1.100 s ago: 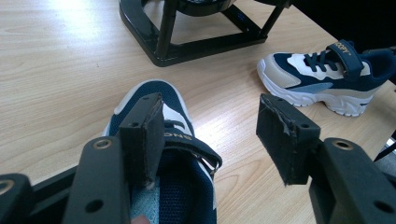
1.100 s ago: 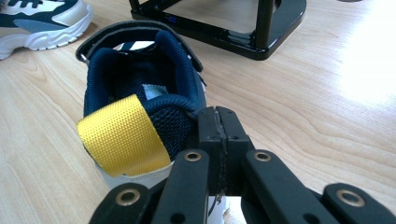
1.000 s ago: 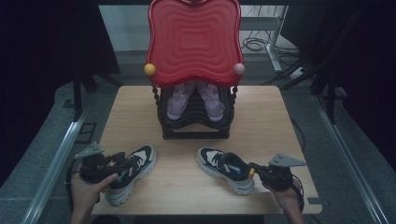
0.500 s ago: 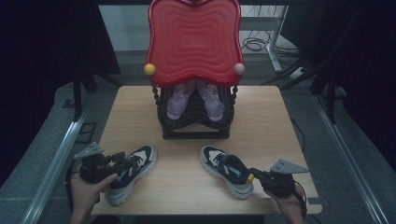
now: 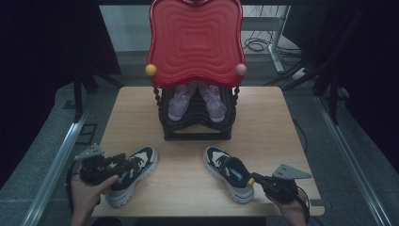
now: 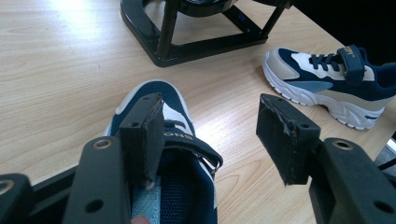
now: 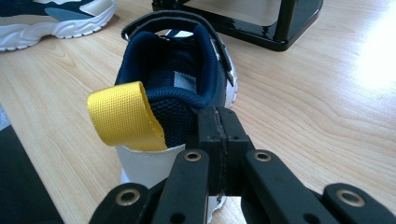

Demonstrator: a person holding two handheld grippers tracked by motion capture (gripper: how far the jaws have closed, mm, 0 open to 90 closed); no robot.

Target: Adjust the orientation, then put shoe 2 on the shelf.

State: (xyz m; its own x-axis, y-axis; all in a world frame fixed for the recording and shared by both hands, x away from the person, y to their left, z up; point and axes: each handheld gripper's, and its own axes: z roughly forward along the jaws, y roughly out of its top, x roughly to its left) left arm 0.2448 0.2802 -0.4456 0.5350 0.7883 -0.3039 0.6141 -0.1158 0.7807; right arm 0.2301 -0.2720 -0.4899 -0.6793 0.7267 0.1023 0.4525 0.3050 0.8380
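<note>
High view: you had both sneakers lying in front of the rack (image 5: 195, 134). Your left gripper (image 5: 104, 165) stood spread, straddling the left sneaker (image 5: 131, 173), likely lining up a grip. Your right gripper (image 5: 261, 181) sat clenched at the right sneaker's (image 5: 229, 172) heel, whether pinching it I cannot tell.

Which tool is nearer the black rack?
Left, narrowly. The left tool sits over the left shoe, below and left of the rack. The right tool is at the right shoe's heel, lower and right.
</note>
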